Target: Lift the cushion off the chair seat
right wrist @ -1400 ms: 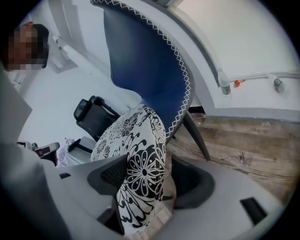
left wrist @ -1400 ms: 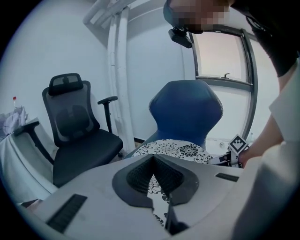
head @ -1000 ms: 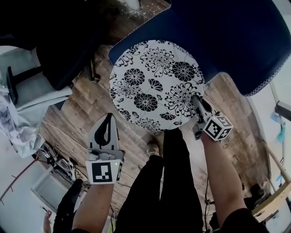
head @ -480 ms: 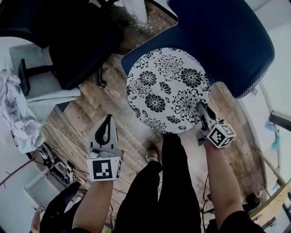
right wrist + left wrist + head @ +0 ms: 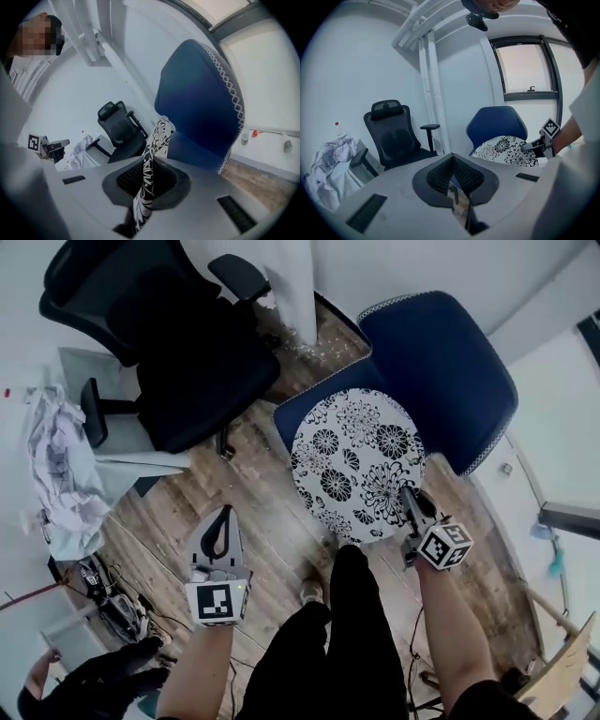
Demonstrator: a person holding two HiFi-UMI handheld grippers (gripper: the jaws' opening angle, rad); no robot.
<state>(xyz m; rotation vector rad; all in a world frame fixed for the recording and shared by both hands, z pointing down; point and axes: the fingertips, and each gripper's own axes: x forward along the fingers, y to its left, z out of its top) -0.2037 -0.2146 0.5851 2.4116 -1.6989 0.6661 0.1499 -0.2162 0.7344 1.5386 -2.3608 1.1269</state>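
A round white cushion (image 5: 356, 460) printed with black flowers hangs clear above the front of the blue chair (image 5: 441, 362). My right gripper (image 5: 405, 491) is shut on its near right edge. In the right gripper view the cushion (image 5: 157, 140) stands edge-on between the pads of that gripper (image 5: 151, 161), with the blue chair back (image 5: 201, 108) behind it. My left gripper (image 5: 226, 510) hovers over the wooden floor to the cushion's left, shut, with nothing between its jaws. From the left gripper (image 5: 451, 157) I see the cushion (image 5: 504, 147) across the room.
A black office chair (image 5: 178, 343) stands at the upper left beside a white pillar (image 5: 291, 287). Crumpled pale cloth (image 5: 56, 465) and cables (image 5: 103, 587) lie at the left. Another person's gloved hand (image 5: 94, 685) shows at the bottom left. My legs (image 5: 347, 634) are below the cushion.
The right gripper has carried the cushion up and off the blue seat. The left gripper has risen too, still holding nothing. More of the room is now in view.
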